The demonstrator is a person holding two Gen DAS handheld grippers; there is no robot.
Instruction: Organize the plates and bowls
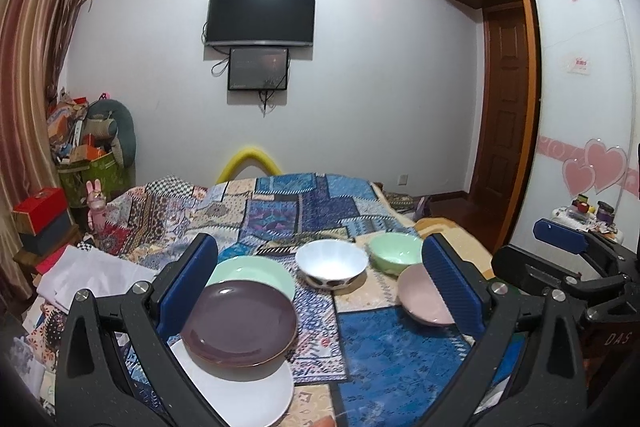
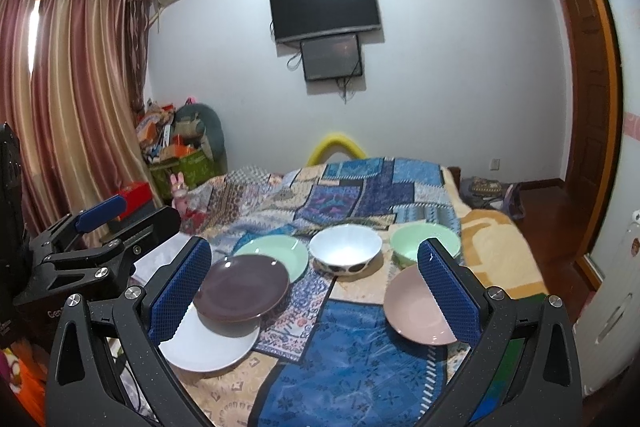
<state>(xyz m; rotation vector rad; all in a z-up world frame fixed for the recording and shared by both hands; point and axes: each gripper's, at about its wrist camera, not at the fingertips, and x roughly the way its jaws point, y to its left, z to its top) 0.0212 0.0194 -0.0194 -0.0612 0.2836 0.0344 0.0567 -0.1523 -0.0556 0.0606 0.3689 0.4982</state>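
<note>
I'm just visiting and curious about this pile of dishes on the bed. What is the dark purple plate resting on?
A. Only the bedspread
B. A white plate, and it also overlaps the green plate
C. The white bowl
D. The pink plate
B: the dark purple plate lies on top of the white plate and overlaps the near edge of the green plate; the pink plate sits apart.

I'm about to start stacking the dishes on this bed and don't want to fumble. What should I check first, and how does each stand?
1. Left gripper open, empty: ok.
2. Right gripper open, empty: ok.
3. Brown plate lying on white plate: ok, off-centre.
4. Pink plate free to grasp: ok.
5. White bowl and green bowl upright: ok.
6. Bedspread firm under dishes: cannot tell.
</note>
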